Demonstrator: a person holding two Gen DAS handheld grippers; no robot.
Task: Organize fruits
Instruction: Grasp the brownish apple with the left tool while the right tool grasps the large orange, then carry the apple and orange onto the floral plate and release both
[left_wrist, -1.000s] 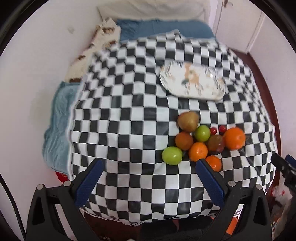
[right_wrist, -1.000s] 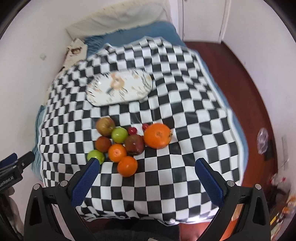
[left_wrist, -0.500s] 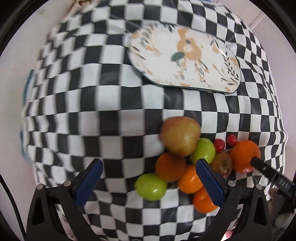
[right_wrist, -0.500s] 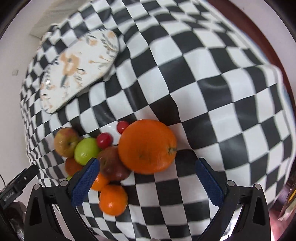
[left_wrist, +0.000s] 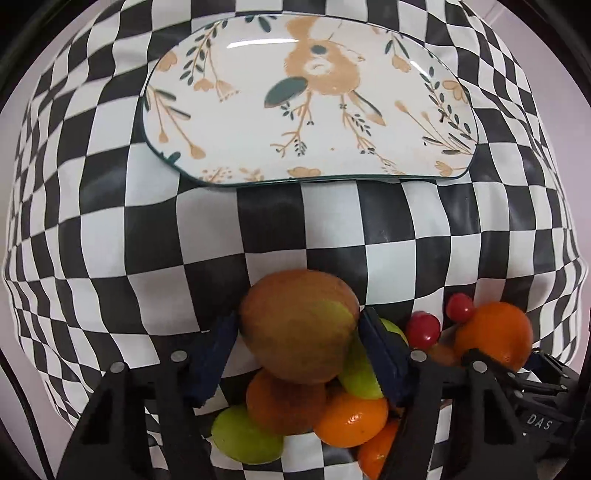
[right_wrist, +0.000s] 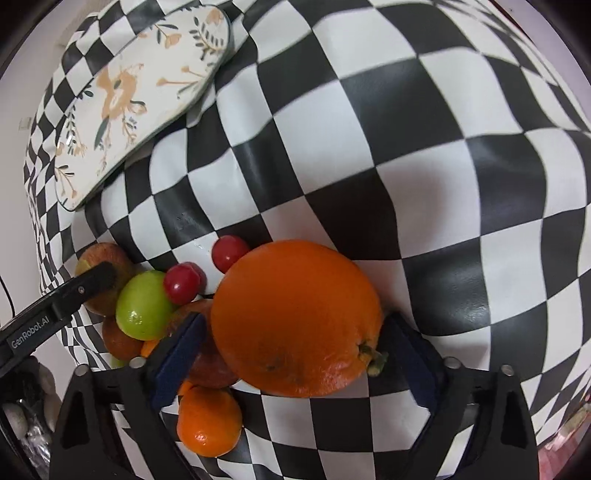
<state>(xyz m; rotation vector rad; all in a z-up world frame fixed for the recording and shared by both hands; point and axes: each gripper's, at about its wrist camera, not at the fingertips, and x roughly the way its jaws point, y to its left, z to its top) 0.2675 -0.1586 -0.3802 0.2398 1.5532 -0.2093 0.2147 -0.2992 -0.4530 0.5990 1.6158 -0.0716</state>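
Note:
A pile of fruit lies on the checkered cloth. My left gripper (left_wrist: 299, 350) is shut on a red-green apple (left_wrist: 299, 325) at the pile's far edge; it also shows in the right wrist view (right_wrist: 99, 266). My right gripper (right_wrist: 295, 354) is shut on a big orange (right_wrist: 299, 317), also seen from the left wrist (left_wrist: 493, 332). Around them lie a green lime (right_wrist: 142, 304), two red cherries (right_wrist: 183, 282), small oranges (right_wrist: 208, 421) and a dark apple (right_wrist: 210, 363). The oval floral plate (left_wrist: 306, 99) sits empty beyond the pile.
The black-and-white checkered cloth (left_wrist: 110, 240) covers the whole table and drops off at its edges. A white wall (right_wrist: 14, 74) stands to the left. The left gripper's finger (right_wrist: 74, 291) reaches into the right wrist view.
Both grippers dropped down to the pile and closed, the left around the red-green apple and the right around the big orange. The plate looms nearer.

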